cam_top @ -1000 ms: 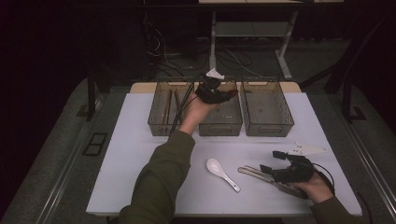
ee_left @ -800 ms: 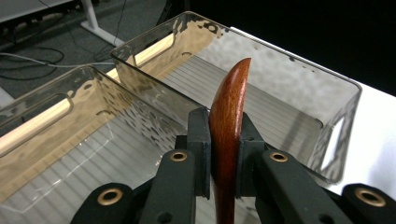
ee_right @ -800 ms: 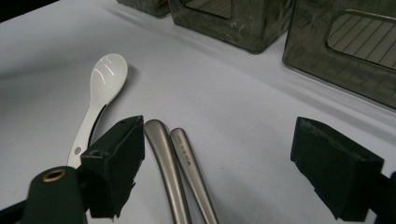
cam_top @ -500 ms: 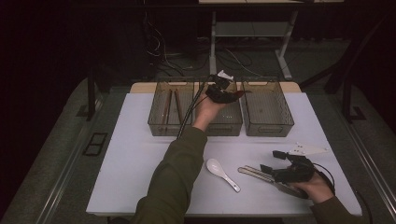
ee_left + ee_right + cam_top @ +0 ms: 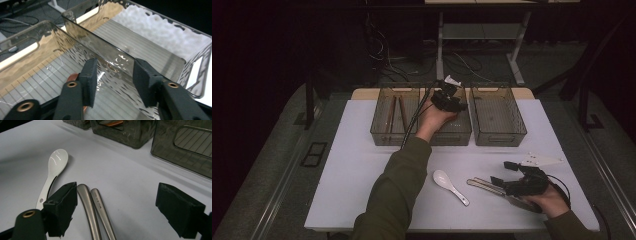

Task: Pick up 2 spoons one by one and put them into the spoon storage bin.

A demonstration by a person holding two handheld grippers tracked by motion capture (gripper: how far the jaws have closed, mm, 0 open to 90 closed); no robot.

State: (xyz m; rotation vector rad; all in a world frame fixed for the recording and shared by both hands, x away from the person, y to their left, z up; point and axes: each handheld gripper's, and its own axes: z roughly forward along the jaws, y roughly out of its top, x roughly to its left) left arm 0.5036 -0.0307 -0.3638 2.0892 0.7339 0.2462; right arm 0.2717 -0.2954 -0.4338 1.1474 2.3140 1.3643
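L gripper (image 5: 447,100) hangs over the middle bin (image 5: 447,134) of 3 smoked-plastic bins at the far edge of the table (image 5: 352,170). Jaws spread, nothing btwn them. In the left gripper view its pads (image 5: 90,75) straddle the wall shared w/ the right bin (image 5: 150,42), and a copper-coloured piece (image 5: 72,78) lies on the ribbed floor just behind the L pad; can't tell what it is.

Change vs 1 s ago: L hand has slid rightward along the bin row, from the front of the middle bin toward its right side; everything else on the table stayed put. Judgement: a drop-off into the middle bin looks done and the arm is about to pull back for the next piece.

R gripper (image 5: 517,186) rests near the table's front right, jaws wide apart, 2 steel handles (image 5: 96,212) lying btwn them, not pinched. White spoon (image 5: 53,170) lies just beside, to their left. Left bin (image 5: 394,116) holds 2 wooden sticks, prob. chopsticks. Next likely pick: the steel pair.
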